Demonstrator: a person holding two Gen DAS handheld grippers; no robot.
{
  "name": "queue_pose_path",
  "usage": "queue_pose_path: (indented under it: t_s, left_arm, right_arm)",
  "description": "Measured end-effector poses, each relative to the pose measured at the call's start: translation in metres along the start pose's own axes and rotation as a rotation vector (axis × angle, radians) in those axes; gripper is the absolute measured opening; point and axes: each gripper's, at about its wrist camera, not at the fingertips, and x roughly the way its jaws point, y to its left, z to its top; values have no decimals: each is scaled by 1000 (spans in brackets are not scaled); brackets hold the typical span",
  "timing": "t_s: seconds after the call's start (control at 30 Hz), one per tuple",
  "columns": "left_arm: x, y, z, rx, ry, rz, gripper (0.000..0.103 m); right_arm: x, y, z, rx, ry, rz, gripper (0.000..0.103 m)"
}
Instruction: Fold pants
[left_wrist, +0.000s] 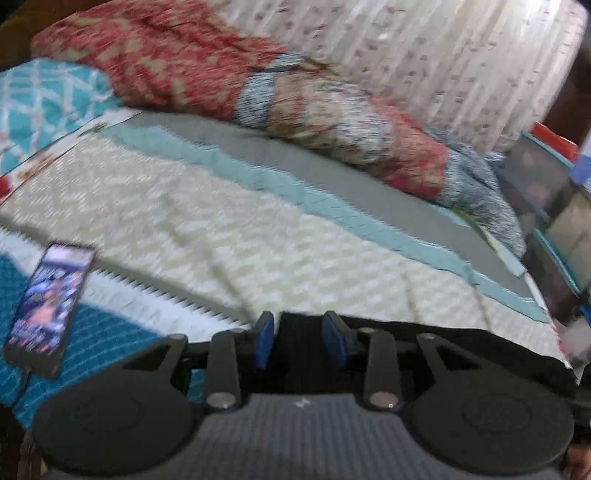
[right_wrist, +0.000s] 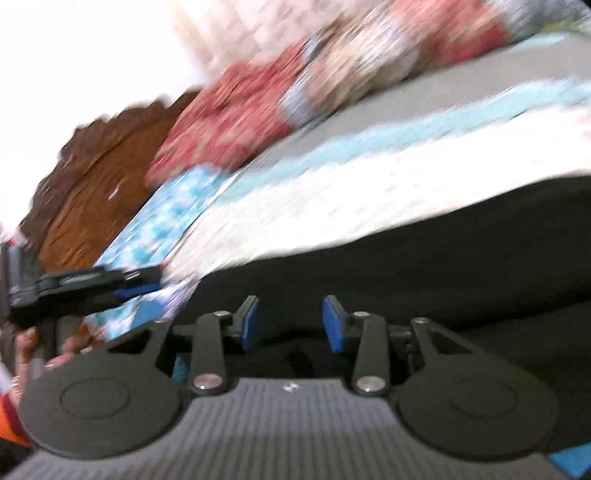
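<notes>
The black pants lie on the bed, spread over its cream patterned cover right at the near edge. The left gripper sits low over them, its blue pads parted with dark cloth showing in the gap — whether they pinch it, I cannot tell through the blur. In the right wrist view the pants fill the lower right, and the right gripper hangs just over the fabric, its pads wider apart and holding nothing. The left gripper shows at the left edge there. A phone lies on teal bedding, left of the pants; a red floral quilt is bunched behind.
</notes>
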Motion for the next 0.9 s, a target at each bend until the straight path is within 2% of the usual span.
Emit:
queue_pose_path:
  t_s: [0.13, 0.23, 0.33, 0.4, 0.43, 0.5, 0.57, 0.63, 0.67, 0.77, 0.8, 0.83, 0.9]
  left_arm:
    - [30, -53, -8, 120, 61, -59, 31]
    - [64, -98, -27, 217, 137, -97, 31]
    - [94, -128, -46, 242, 234, -142, 31]
    - [115, -143, -62, 278, 289, -141, 35]
    - [126, -149, -69, 303, 310, -113, 37]
    - [144, -154, -85, 329, 368, -46, 37]
    - [146, -156, -90, 342, 361, -29, 39]
    - [141, -159, -89, 352, 364, -31, 42]
    - [140, -161, -86, 348, 368, -30, 43]
    - [138, -161, -81, 308, 376, -30, 47]
    - [137, -161, -81, 294, 376, -31, 48]
    - [134, -161, -80, 281, 376, -33, 50]
    - [133, -165, -80, 259, 381, -38, 51]
  right_arm:
    - [-56, -59, 9, 94, -118, -217, 42]
    - [-94, -107, 5, 208, -207, -327, 42]
    - [-114, -145, -4, 287, -258, -432, 42]
    - [-122, -170, -9, 333, -265, -506, 42]
    - [-123, -182, -13, 363, -258, -525, 37]
    - [-134, -196, -18, 434, -281, -443, 37]
    - [-153, -191, -19, 406, -310, -458, 40]
    - [-188, -180, -22, 297, -425, -528, 56]
    - [-208, -184, -26, 287, -490, -551, 59]
    - [-266, -213, -49, 380, -669, -630, 65]
    - [-282, -223, -56, 418, -718, -671, 71]
    - [-295, -233, -63, 452, -760, -714, 76]
    - [-308, -252, -72, 495, -790, -763, 77]
